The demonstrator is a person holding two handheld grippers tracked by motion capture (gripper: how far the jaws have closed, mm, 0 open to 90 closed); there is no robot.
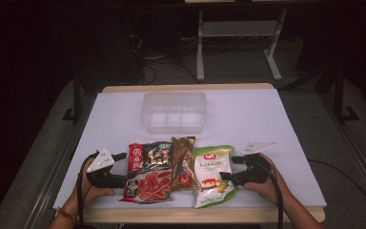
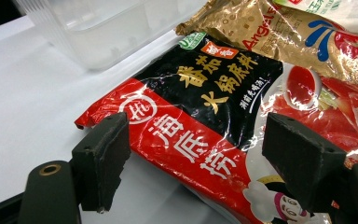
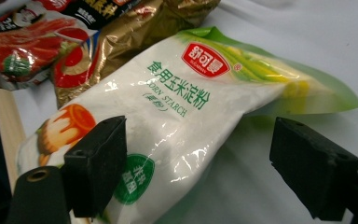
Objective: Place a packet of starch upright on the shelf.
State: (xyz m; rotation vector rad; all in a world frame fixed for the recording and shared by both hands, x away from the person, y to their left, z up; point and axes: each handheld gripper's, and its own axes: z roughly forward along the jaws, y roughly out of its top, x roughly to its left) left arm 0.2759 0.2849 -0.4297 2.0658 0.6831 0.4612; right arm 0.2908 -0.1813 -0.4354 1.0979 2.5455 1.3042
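Note:
Three food packets lie side by side near the front edge of the white table (image 1: pixel 267 124). The red and black hotpot packet (image 1: pixel 147 171) (image 2: pixel 205 107) is on the left. A gold packet (image 1: pixel 182 162) (image 2: pixel 279 32) lies in the middle, and a white and green corn starch bag (image 1: pixel 210 174) (image 3: pixel 168 107) on the right. My left gripper (image 1: pixel 126 168) (image 2: pixel 198 154) is open at the left edge of the red packet, its jaws wide apart and pressing on nothing. My right gripper (image 1: pixel 228 168) (image 3: pixel 196 158) is open at the right side of the starch bag, which lies between and beyond its jaws without being squeezed.
A clear plastic container (image 1: pixel 174 112) (image 2: pixel 98 28) stands at the middle back of the table, beyond the packets. White tabletop stretches to either side of it. The wooden front edge (image 1: pixel 205 214) runs just below the packets and both hands.

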